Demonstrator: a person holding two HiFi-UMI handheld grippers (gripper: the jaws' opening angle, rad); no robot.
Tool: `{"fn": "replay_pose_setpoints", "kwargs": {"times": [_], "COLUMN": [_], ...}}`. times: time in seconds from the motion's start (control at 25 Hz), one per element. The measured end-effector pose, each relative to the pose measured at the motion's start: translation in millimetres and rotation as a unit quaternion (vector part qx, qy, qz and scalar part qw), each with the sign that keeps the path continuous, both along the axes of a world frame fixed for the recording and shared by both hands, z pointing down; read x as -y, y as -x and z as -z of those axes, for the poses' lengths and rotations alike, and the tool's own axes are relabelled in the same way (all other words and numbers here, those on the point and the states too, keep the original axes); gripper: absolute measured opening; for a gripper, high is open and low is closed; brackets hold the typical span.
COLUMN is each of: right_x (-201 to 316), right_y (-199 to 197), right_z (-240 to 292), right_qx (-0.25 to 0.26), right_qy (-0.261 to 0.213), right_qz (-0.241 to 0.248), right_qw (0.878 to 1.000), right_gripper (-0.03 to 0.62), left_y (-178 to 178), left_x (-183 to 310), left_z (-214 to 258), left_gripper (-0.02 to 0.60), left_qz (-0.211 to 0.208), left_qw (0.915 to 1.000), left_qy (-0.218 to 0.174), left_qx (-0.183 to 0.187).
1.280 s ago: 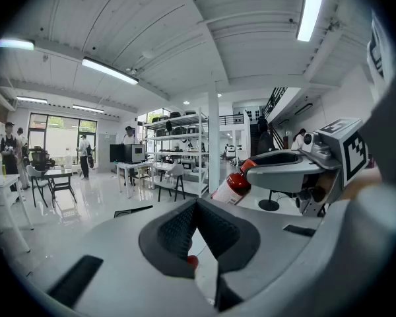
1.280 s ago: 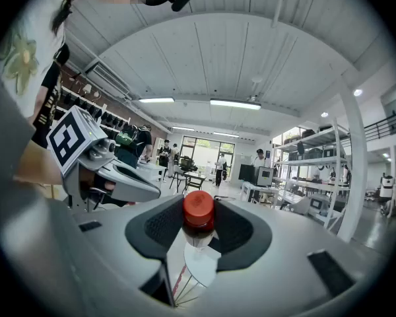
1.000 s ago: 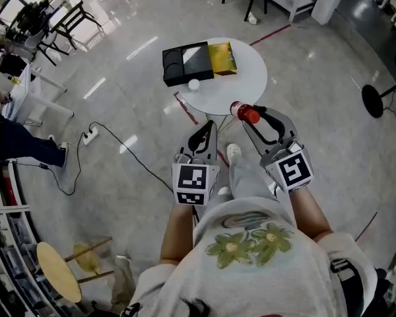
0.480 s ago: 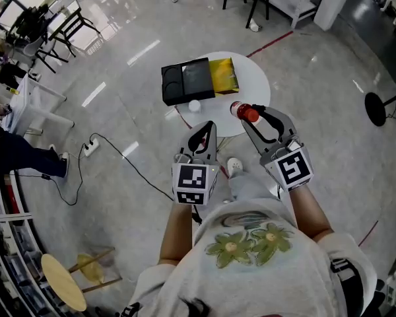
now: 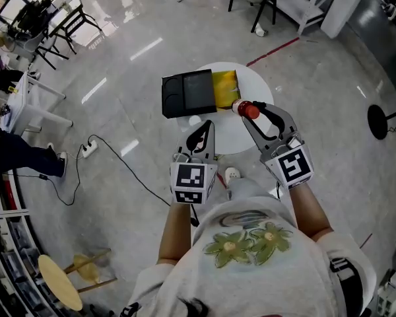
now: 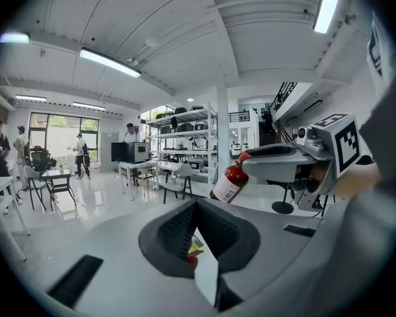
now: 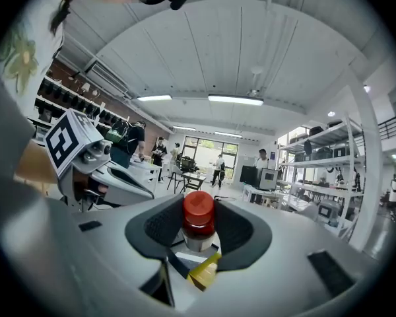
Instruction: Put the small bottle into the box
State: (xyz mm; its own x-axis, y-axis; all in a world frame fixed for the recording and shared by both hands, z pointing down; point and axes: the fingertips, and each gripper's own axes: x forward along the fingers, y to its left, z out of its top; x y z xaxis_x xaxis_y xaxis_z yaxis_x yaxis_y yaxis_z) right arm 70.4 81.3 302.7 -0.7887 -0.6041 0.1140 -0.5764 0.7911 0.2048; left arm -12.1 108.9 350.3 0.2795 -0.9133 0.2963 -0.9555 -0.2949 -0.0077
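A small bottle (image 5: 245, 109) with a red cap and white label lies across the jaws of my right gripper (image 5: 253, 113), which is shut on it over the near edge of the round white table (image 5: 251, 78). In the right gripper view the red cap (image 7: 199, 209) sits between the dark pads. The black box (image 5: 187, 92) lies open on the table with its yellow lid (image 5: 226, 87) to its right. My left gripper (image 5: 206, 128) is shut and empty, just left of the bottle; its pads meet (image 6: 191, 207) in the left gripper view, where the bottle (image 6: 229, 183) shows at upper right.
A small white object (image 5: 194, 119) lies on the table by the left gripper's tip. A power strip with a cable (image 5: 88, 150) lies on the floor at left, near a person's legs (image 5: 16, 149). A black stand base (image 5: 381, 119) is at right, a wooden stool (image 5: 58, 280) at lower left.
The table with the box has come nearer to both grippers; the bottle now hangs over the table's near edge. Both grippers keep the same pose and grip.
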Motion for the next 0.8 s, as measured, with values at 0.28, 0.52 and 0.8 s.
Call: {"fn": "replay_pose_setpoints", "kwargs": {"times": [0.28,0.52,0.8], "right_x": [50.0,80.9,108.6], "right_y": [4.9,7.9,9.7], "right_z": [0.9,-4.7,-15.0], "right_qx": [-0.001,-0.002,-0.003], "right_qy": [-0.004,0.002,0.009], "right_qz": [0.004,0.013,0.02], "right_qw": [1.0,1.0,1.0], "right_gripper": [0.148,0.149,0.149], "left_y": [10.7,10.4,12.3], "left_x": [44.6,73.9,97.8], "left_z": [-7.9,-12.2,-20.8], "left_gripper": [0.003,0.003,0.003], "left_qz": [0.015,0.017,0.025], "left_qw": [0.9999,0.9998,0.9994], "left_qy": [0.007,0.014,0.023], "left_qx": [-0.002,-0.004,-0.002]}}
